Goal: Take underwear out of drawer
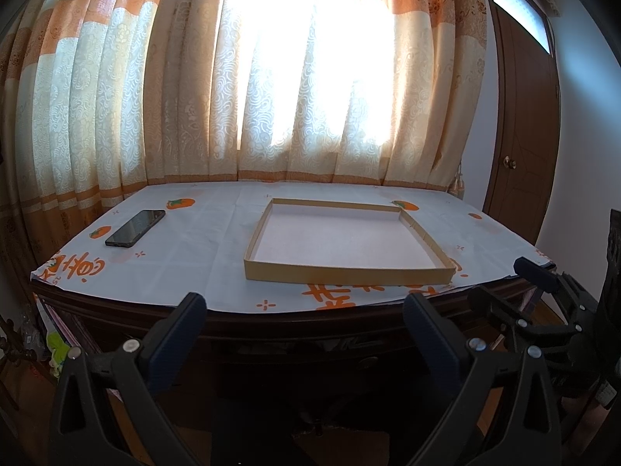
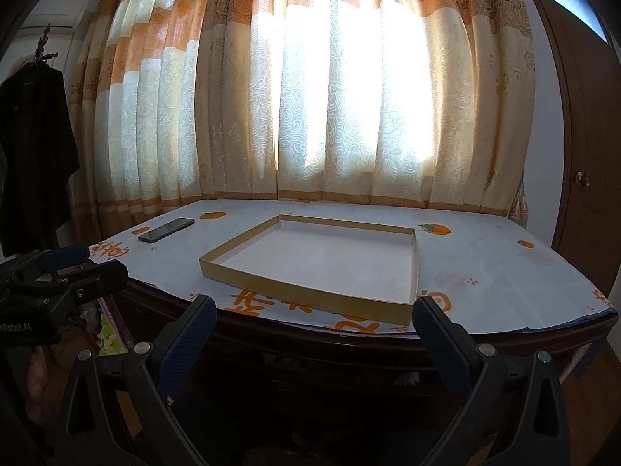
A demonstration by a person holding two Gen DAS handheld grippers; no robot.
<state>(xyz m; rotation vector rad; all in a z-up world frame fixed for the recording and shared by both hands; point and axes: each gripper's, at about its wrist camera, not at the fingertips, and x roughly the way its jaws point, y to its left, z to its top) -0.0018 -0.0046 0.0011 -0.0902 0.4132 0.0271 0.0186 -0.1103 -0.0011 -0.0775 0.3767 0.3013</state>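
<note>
Below the table edge, the dark drawer front [image 1: 310,353] faces both released, empty fingers [image 1: 194,310] [image 2: 431,314]; underwear unseen.

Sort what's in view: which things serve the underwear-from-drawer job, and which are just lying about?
Job: left gripper, open; right gripper, open; desk front where a drawer would be, too dark to make out; no underwear visible.
Lying about: phone, tray, tablecloth, curtain.

A shallow cardboard tray [image 1: 423,246] sits mid-worktop [image 1: 202,256]; a dark phone [image 1: 135,228] lies at its nine o'clock, well apart, orange-banded curtains [image 1: 163,89] behind.
</note>
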